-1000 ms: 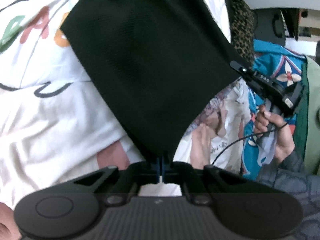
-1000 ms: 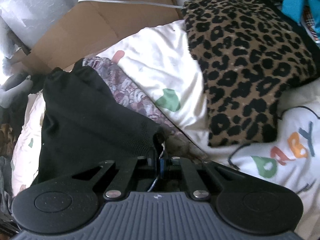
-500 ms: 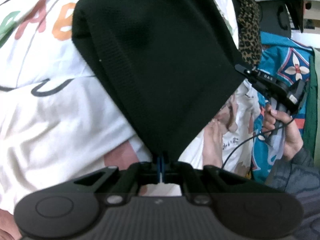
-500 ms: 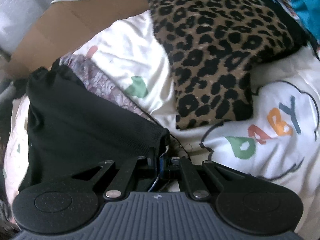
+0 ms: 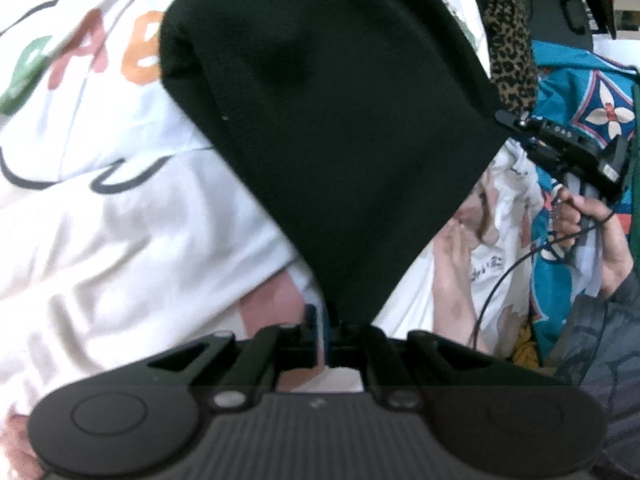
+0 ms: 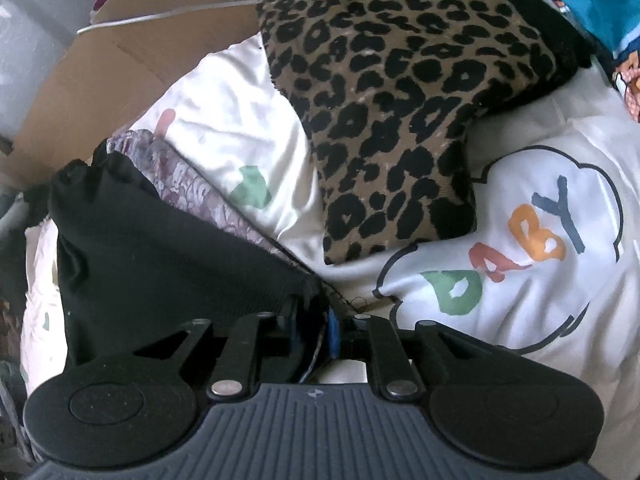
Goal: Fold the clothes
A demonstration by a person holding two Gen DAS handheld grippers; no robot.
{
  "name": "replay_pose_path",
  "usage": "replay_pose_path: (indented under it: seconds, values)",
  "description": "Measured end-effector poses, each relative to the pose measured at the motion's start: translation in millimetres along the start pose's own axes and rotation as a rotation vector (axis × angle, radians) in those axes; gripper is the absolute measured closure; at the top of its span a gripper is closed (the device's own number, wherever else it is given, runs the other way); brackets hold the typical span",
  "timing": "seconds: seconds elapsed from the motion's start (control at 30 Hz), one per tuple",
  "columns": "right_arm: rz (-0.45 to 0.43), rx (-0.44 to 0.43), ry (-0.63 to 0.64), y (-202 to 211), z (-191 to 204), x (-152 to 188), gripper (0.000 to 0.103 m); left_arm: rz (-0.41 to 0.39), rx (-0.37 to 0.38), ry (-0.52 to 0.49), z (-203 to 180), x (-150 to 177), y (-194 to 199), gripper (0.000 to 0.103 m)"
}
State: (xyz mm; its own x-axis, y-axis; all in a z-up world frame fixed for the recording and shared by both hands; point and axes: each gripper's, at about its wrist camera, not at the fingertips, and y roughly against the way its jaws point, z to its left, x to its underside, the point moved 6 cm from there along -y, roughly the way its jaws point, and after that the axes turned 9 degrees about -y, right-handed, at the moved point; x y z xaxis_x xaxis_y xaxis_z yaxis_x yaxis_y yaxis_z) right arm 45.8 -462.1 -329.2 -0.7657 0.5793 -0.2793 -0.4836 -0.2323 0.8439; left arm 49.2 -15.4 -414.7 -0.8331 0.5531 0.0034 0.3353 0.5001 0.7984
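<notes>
Blk garment swung further over BABY-print sheet vs 1 s ago, L gripper & R gripper each clamped tight on a corner, cloth stretched betw them above bed.

Black knit garment stretched taut, lifted

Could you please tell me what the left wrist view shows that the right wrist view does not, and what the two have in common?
Only the left wrist view shows the right gripper from outside, pinching a corner of the black garment, with the person's hand on its handle.

Only the right wrist view shows the cardboard box and the full face of the leopard-print piece.

Both show the black garment held between the two grippers, the white BABY-print fabric, and teal clothing at the edge. The left gripper is shut on the garment too.
</notes>
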Motion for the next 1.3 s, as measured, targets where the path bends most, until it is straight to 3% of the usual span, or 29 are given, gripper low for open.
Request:
replay_pose_path:
  seconds: [0.1,0.2,0.37,0.4,0.5,0.9,1.07,1.3]
  values:
    - [0.011,0.006,0.023,1,-2,2,0.100,-0.003,-0.023,0.003,3,-2,9,0.097]
    - [0.018,0.023,0.044,0,0,5,0.100,-0.049,-0.055,0.009,7,-9,29,0.083]
    - [0.025,0.044,0.053,0,3,2,0.097,-0.142,-0.172,0.017,18,-34,69,0.047]
    - [0.025,0.046,0.053,2,3,1,0.096,-0.164,-0.197,0.009,18,-40,78,0.044]
    - [0.004,0.039,0.049,10,2,0,0.087,-0.207,-0.243,-0.011,16,-61,101,0.043]
    - [-0.152,0.022,0.054,40,-7,-28,0.087,-0.245,-0.391,-0.055,-9,-147,148,0.043]
    - [-0.186,-0.050,0.036,35,1,-37,0.087,-0.276,-0.461,-0.024,-19,-196,163,0.043]
    - [-0.244,-0.133,-0.019,32,12,-47,0.087,-0.262,-0.515,-0.010,-35,-254,177,0.043]
